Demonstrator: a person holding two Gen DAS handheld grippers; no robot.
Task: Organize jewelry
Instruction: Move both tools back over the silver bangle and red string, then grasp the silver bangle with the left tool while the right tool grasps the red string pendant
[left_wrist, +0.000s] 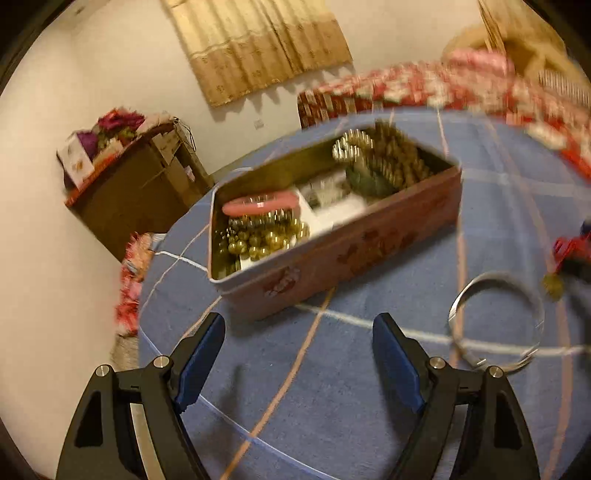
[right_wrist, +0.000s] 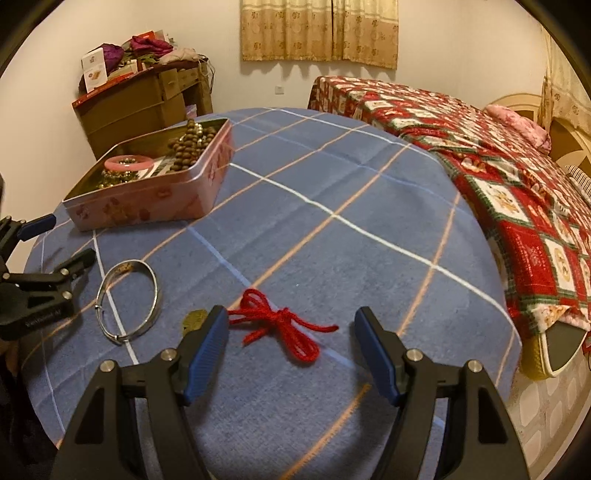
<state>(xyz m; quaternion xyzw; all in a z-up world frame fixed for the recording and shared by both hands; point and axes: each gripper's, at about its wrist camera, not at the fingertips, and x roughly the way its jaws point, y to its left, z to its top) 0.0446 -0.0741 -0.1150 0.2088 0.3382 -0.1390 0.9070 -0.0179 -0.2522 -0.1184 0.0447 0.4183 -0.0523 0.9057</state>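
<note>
Red cord on blue cloth, between spread jaws of right gripper, untouched. Silver bangle left. Tin far left. Left gripper wide open, empty.

One pink tin stands on one round table under a blue checked cloth. Inside the tin: one pink bangle, one cluster of gold beads and one heap of brown bead strings; the number of strings cannot be told. On the cloth: one silver bangle, one red cord and one gold pendant. Two grippers are seen, left and right, each with two blue-padded fingers. Beyond the table: one bed with a red patchwork cover, one curtain and one stack of cardboard boxes.
</note>
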